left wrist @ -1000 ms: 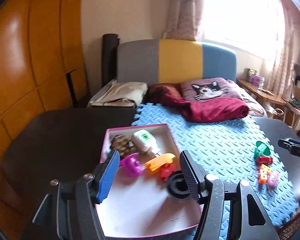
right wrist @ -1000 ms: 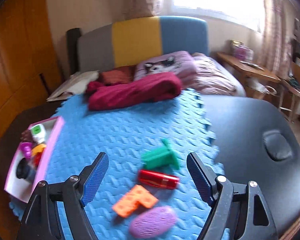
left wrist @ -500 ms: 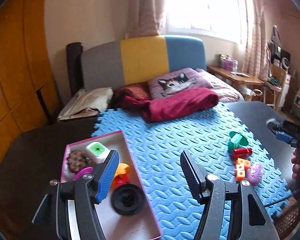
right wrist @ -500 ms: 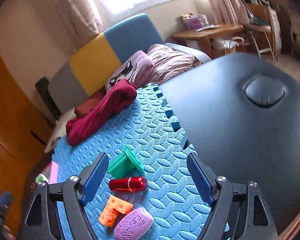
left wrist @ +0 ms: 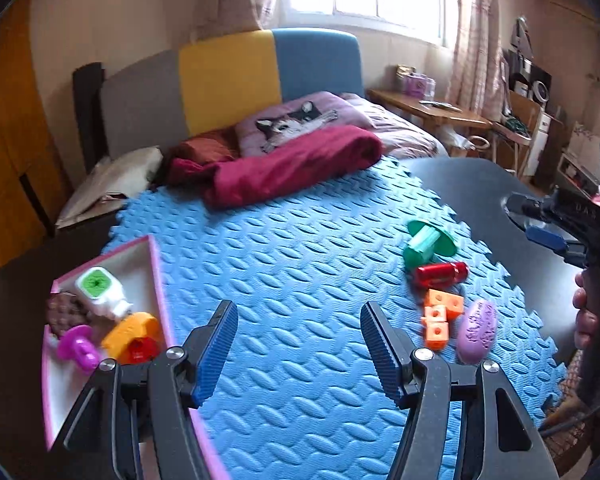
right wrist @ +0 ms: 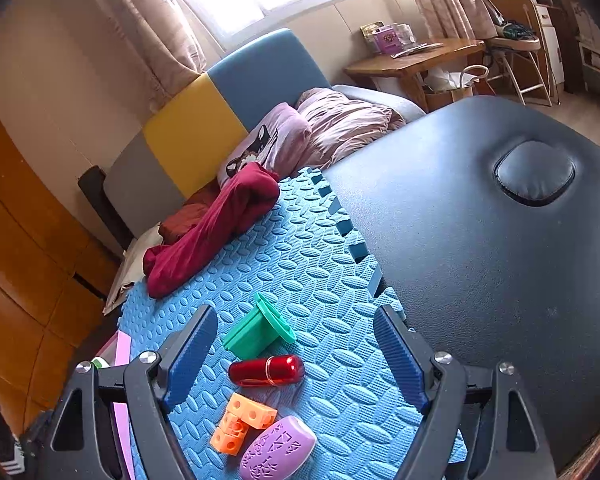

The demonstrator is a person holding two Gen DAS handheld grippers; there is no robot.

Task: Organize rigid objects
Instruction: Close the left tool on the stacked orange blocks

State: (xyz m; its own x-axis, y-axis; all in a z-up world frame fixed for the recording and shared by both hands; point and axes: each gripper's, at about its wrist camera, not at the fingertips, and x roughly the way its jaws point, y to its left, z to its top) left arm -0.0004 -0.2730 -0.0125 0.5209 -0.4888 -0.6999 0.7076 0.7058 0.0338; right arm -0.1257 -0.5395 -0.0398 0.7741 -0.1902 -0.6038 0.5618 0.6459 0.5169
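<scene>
raised markings on the purple oval block (right wrist: 278, 454) too unclear to read, no other legible text

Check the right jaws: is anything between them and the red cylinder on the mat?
Nothing visible blocks it. The right gripper is open, and the red cylinder lies on the blue mat between the jaws. The green piece sits just beyond it, the orange blocks just nearer.
</scene>
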